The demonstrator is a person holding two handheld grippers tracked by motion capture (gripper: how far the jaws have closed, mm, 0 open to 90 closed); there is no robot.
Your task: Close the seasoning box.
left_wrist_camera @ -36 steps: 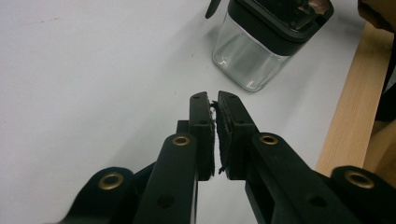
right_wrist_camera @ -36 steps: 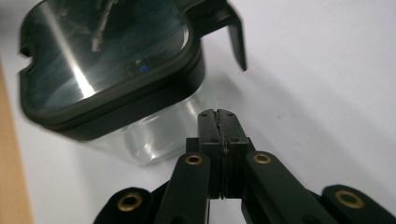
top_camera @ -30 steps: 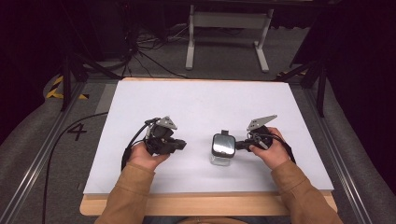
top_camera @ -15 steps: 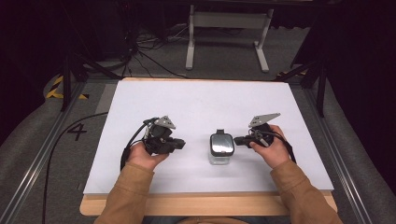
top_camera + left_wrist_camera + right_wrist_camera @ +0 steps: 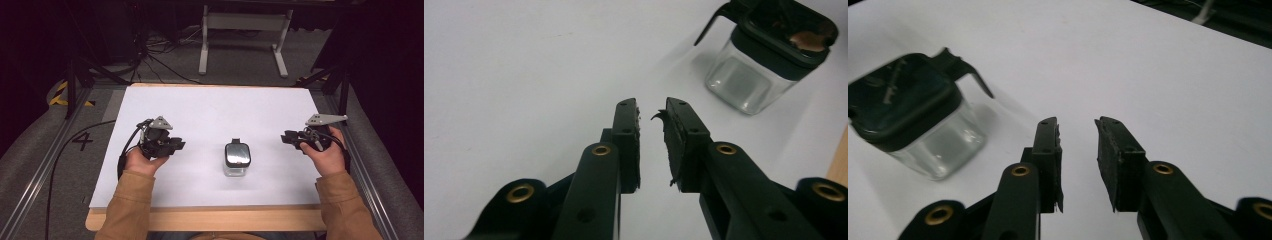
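1. leftmost, the left gripper [image 5: 176, 145] hovers over the white table [image 5: 210, 110], jaws slightly spread, holding nothing.
2. centrally, a clear square jar [image 5: 237, 159] with a dark lid stands upright between both grippers, apart from each.
3. rightmost, the right gripper [image 5: 286, 137] has its jaws parted and empty.

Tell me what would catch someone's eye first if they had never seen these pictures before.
Probably the small clear jar with a dark square lid, standing alone near the middle of the white table. Next, the two hand-held grippers flanking it and apart from it: the left gripper on one side, the right gripper on the other, each with empty jaws parted and aimed inward toward the jar.
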